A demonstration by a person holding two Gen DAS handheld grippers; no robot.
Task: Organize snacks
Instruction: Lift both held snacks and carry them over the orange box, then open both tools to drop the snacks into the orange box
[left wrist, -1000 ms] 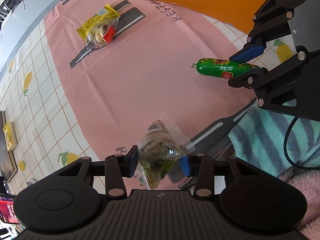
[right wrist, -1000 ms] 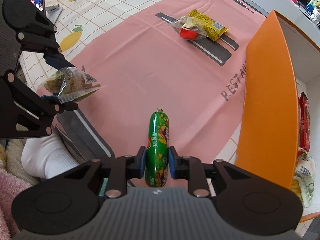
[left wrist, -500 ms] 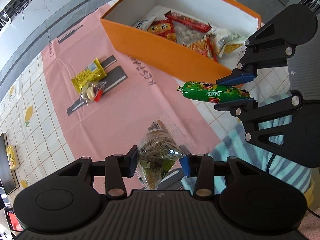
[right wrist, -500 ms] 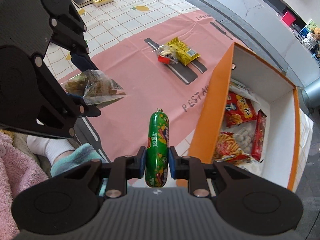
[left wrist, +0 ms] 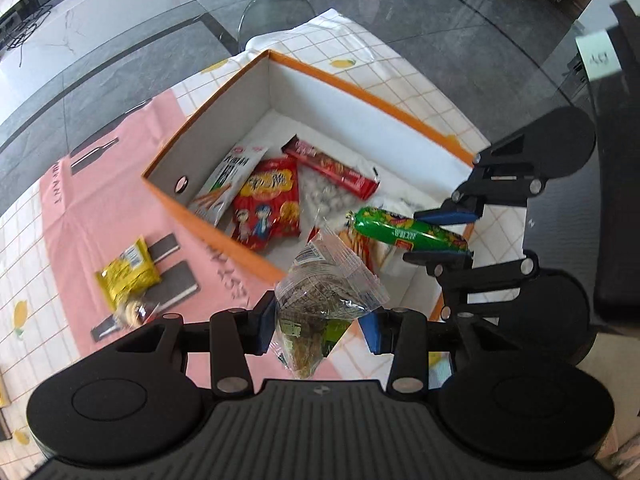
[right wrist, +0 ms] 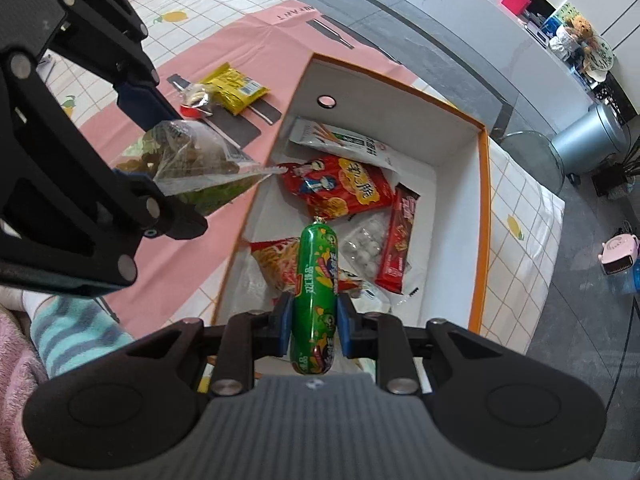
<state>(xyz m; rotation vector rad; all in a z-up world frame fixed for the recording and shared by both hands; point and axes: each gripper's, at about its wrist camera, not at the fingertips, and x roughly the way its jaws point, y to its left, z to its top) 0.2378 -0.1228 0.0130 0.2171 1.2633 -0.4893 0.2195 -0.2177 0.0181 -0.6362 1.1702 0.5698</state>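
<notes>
My left gripper (left wrist: 318, 326) is shut on a clear packet of green-brown snack (left wrist: 324, 300), held in the air at the near edge of the orange box (left wrist: 224, 224). My right gripper (right wrist: 313, 320) is shut on a green sausage stick (right wrist: 316, 280), which hangs over the box's near end. Each gripper shows in the other's view: the right one (left wrist: 448, 236) with the sausage (left wrist: 408, 232), the left one (right wrist: 148, 136) with the packet (right wrist: 192, 168). The white inside of the box (right wrist: 440, 184) holds several snack packs, red ones among them.
A yellow packet (left wrist: 128, 272) and a small clear-wrapped snack (left wrist: 130, 312) lie on the pink mat (left wrist: 104, 208) left of the box. The checked tablecloth with lemon prints (right wrist: 516, 256) covers the table. A striped sleeve (right wrist: 72, 332) shows at lower left. Grey floor lies beyond the table.
Both grippers have risen and moved from over the pink mat to the orange box, each still holding its snack. The box's inside has come into full view.
</notes>
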